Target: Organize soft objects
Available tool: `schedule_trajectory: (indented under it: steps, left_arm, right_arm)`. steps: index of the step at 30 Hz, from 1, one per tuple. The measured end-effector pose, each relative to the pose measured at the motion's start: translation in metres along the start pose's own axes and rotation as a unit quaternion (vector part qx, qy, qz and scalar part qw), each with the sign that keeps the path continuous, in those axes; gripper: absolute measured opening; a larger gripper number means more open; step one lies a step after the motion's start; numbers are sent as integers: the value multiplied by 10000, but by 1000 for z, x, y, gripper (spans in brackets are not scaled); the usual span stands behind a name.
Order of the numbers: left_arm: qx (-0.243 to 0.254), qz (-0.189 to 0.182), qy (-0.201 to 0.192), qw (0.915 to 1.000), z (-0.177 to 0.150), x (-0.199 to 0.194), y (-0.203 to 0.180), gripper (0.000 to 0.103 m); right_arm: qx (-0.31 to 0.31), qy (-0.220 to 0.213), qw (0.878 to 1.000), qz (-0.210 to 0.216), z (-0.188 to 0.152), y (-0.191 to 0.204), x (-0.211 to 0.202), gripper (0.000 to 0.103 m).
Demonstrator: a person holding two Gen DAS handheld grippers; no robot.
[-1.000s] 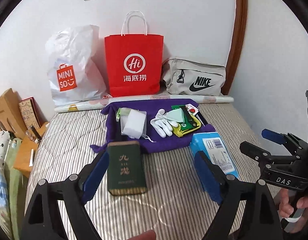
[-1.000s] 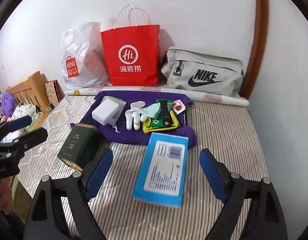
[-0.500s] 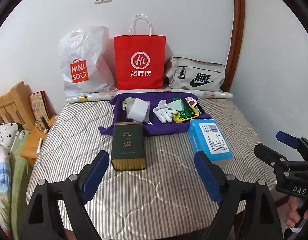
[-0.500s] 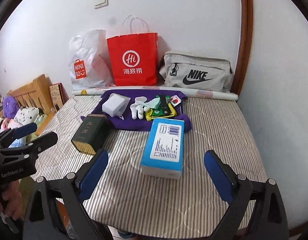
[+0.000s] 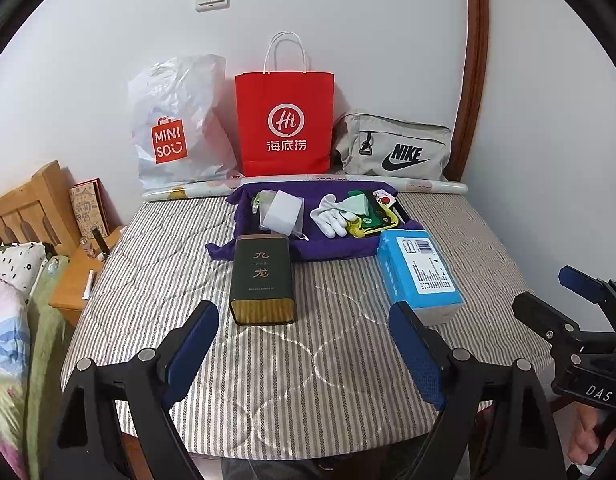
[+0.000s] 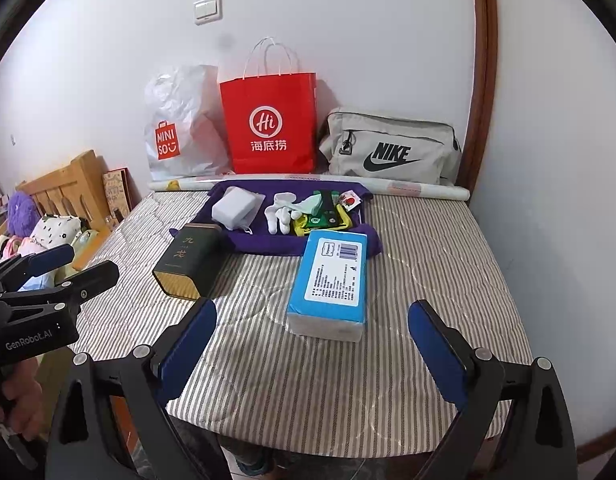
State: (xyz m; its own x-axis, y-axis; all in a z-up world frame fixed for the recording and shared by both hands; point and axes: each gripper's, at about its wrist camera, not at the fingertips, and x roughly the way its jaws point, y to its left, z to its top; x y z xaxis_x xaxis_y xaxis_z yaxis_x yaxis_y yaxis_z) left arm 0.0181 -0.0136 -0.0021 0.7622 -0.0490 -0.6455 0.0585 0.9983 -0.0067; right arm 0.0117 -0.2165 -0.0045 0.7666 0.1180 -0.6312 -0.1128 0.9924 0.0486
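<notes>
A purple cloth lies at the back of the striped mattress. On it rest white gloves, a white block in a clear pouch and a green and yellow bundle. In front of the cloth lie a dark green tin and a blue tissue pack. My left gripper hovers open near the bed's front edge, short of the tin. My right gripper is open too, just short of the tissue pack. Nothing sits between either pair of fingers.
Against the wall stand a white Miniso bag, a red paper bag and a grey Nike bag, with a paper roll in front. A wooden headboard and bedding are at the left.
Both grippers have drawn back from the bed, so the tin, tissue pack and cloth look smaller and farther off. The right jaws stand slightly wider than before.
</notes>
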Motion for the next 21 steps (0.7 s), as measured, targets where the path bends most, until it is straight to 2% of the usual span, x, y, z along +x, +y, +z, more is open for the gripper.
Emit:
schedule_trajectory:
  steps: [21]
  left_arm:
    - [-16, -1, 30, 10000, -5, -6, -2, 86]
  right_arm:
    - [39, -30, 10000, 40, -4, 1, -8, 96]
